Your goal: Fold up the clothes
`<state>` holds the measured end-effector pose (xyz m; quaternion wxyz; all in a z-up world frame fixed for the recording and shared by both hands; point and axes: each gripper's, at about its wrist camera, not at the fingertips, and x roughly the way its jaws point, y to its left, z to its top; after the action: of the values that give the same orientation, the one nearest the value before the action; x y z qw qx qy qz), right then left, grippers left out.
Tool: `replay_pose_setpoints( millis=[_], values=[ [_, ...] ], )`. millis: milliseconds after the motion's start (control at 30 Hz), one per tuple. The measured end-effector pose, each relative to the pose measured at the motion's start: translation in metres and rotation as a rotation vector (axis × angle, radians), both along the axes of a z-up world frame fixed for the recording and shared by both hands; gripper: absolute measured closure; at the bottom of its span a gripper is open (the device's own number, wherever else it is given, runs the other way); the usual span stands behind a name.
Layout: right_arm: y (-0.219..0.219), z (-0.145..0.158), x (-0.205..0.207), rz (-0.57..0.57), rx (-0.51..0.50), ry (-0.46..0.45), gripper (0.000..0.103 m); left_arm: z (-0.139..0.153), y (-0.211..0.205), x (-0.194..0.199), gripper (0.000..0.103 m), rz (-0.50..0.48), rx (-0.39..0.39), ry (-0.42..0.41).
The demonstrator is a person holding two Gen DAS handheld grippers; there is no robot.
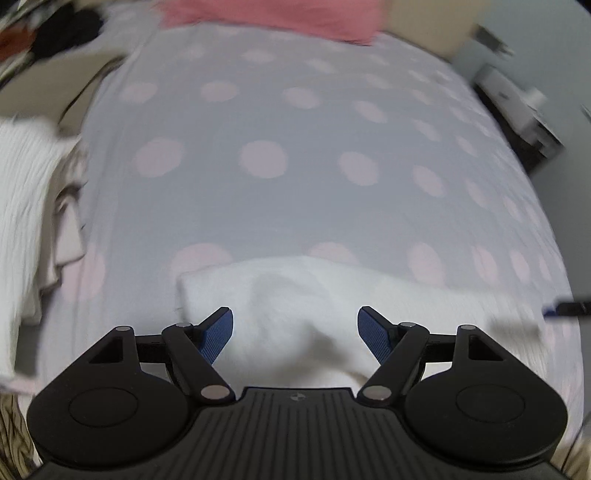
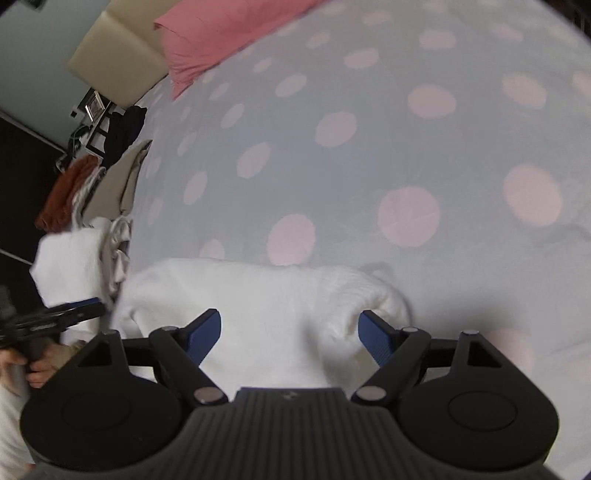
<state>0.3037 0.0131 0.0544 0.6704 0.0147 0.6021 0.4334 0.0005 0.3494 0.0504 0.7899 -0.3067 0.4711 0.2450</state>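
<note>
Both my grippers hang spread and empty over the white garment (image 2: 258, 306), which lies on the dotted bedspread (image 2: 369, 155) with its long axis crosswise. It sits straight ahead of my right gripper (image 2: 290, 334), bunched end rightward. My left gripper (image 1: 295, 328) is over its left end. Farther left lies a white pile (image 2: 70, 258); beyond, a pink pillow (image 2: 221, 33).

Garment (image 2: 258, 302) on bedspread (image 2: 369, 147); pillow (image 2: 221, 33) behind
</note>
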Motion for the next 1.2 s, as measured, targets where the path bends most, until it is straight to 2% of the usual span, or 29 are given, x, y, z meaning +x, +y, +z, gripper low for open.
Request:
replay_pose_setpoints(
  millis=[133,267,400,533,600,667,767,833,900,1033,1200],
  values=[
    [0.002,-0.019,0.015,-0.046,-0.018,0.127,0.02,-0.02,0.026,-0.006,0.029,0.114,-0.07,0.05],
    [0.003,-0.036,0.021,-0.084,-0.041,0.193,0.02,-0.041,0.041,-0.014,0.03,0.177,-0.132,0.075],
    [0.007,-0.047,0.027,-0.113,-0.022,0.242,0.021,-0.056,0.048,-0.018,0.037,0.227,-0.193,0.004],
    [0.011,-0.049,0.032,-0.131,0.002,0.259,0.034,-0.062,0.053,-0.015,0.042,0.243,-0.257,-0.064],
    [0.015,-0.049,0.032,-0.126,0.001,0.255,0.042,-0.065,0.053,-0.011,0.052,0.234,-0.275,-0.079],
    [0.017,-0.052,0.032,-0.125,-0.01,0.25,0.048,-0.07,0.052,-0.006,0.068,0.219,-0.282,-0.059],
    [0.018,-0.057,0.032,-0.135,-0.044,0.24,0.062,-0.078,0.05,-0.002,0.08,0.213,-0.276,-0.035],
    [0.019,-0.061,0.032,-0.143,-0.067,0.233,0.087,-0.078,0.047,-0.002,0.089,0.211,-0.261,-0.051],
    [0.019,-0.062,0.033,-0.153,-0.077,0.218,0.096,-0.078,0.044,-0.002,0.092,0.208,-0.244,-0.068],
    [0.016,-0.05,0.034,-0.174,-0.044,0.114,0.099,-0.058,0.034,-0.001,0.094,0.142,-0.16,-0.163],
    [0.011,-0.013,0.037,-0.205,0.107,0.028,0.099,-0.019,0.029,-0.004,0.095,0.12,-0.129,-0.319]
  ],
)
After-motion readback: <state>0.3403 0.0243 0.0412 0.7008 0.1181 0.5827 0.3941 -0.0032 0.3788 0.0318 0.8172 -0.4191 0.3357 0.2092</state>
